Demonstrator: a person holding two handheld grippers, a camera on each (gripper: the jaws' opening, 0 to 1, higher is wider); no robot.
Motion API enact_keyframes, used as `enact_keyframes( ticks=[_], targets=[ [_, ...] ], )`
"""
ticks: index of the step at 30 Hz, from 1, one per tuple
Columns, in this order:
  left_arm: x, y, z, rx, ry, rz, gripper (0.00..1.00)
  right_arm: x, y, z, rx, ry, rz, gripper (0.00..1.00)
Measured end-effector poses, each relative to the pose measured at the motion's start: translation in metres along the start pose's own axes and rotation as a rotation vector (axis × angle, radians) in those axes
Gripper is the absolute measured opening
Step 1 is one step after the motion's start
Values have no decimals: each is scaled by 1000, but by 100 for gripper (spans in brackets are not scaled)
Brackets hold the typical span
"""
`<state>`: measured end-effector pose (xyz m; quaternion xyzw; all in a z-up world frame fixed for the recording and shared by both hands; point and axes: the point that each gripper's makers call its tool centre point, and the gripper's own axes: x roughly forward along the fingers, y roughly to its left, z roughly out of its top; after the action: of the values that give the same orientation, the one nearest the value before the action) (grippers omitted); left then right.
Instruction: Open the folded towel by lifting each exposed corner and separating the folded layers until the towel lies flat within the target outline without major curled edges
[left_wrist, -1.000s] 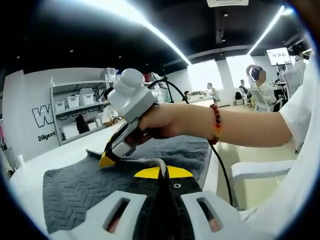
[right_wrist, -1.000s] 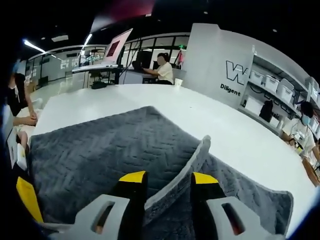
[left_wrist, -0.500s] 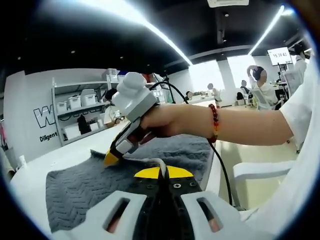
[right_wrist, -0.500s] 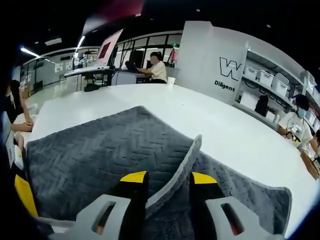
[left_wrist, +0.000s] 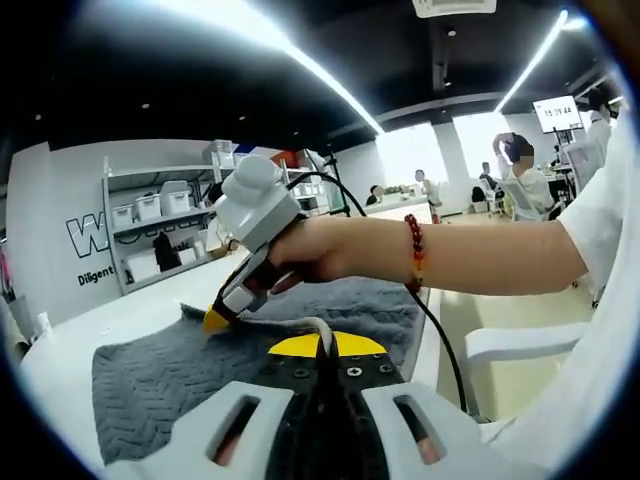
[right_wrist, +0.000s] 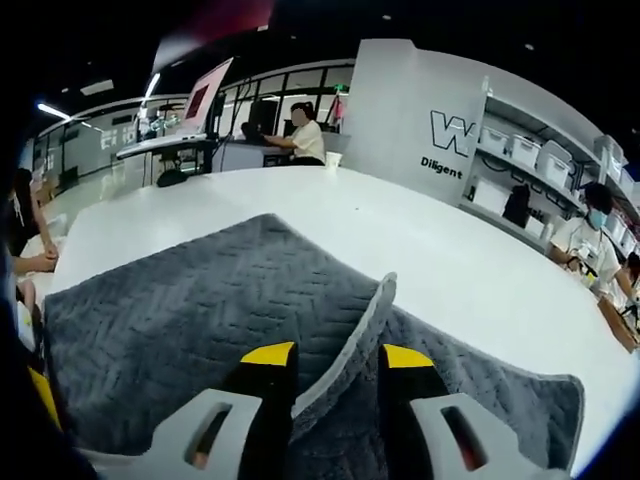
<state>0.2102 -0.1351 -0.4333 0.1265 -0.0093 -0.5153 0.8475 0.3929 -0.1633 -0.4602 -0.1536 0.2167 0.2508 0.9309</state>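
Note:
A dark grey towel (right_wrist: 190, 310) with a zigzag weave lies spread on the white table (right_wrist: 330, 205). One raised fold of it (right_wrist: 362, 325) stands up between my right gripper's (right_wrist: 335, 356) yellow-tipped jaws, which are shut on that edge. In the left gripper view the towel (left_wrist: 150, 375) runs ahead of my left gripper (left_wrist: 325, 346). The left jaws are pressed together, with a grey loop of towel edge (left_wrist: 318, 325) pinched at their tips. The right gripper (left_wrist: 216, 320), held by a hand, meets the towel's far edge there.
The person's bare arm (left_wrist: 480, 255) with a bead bracelet crosses the left gripper view, and a white chair (left_wrist: 505, 342) stands beside the table's edge. Shelves with bins (right_wrist: 525, 160) line the wall. People sit at desks (right_wrist: 300, 140) beyond the table.
The right gripper and its hand have shifted slightly left in the left gripper view, still holding the towel's edge. The raised fold has moved a little with it. The left gripper has stayed put.

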Motion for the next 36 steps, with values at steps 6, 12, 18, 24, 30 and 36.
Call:
enact_keyframes(
  ticks=[6,12,18,24,30,36],
  targets=[
    [0,1,1,0,-3,-1,1,3,-2,-1,13,5,-8,28],
    [4,-2,-1,5,2,-12,1,8,-4,-2,17,15,-29,27],
    [4,-2,-1,3,2,-11,1,11,-4,-1,7,21,-37,27],
    [3,-1,-1,-2,-2,-11,1,14,-6,-2,-12,24,-44,28],
    [4,-3,-2,-2,4,-20,1,20,-12,-2,20,29,-52,27],
    [5,-4,-2,2,3,-19,1,24,-15,0,25,26,-69,23]
  ],
)
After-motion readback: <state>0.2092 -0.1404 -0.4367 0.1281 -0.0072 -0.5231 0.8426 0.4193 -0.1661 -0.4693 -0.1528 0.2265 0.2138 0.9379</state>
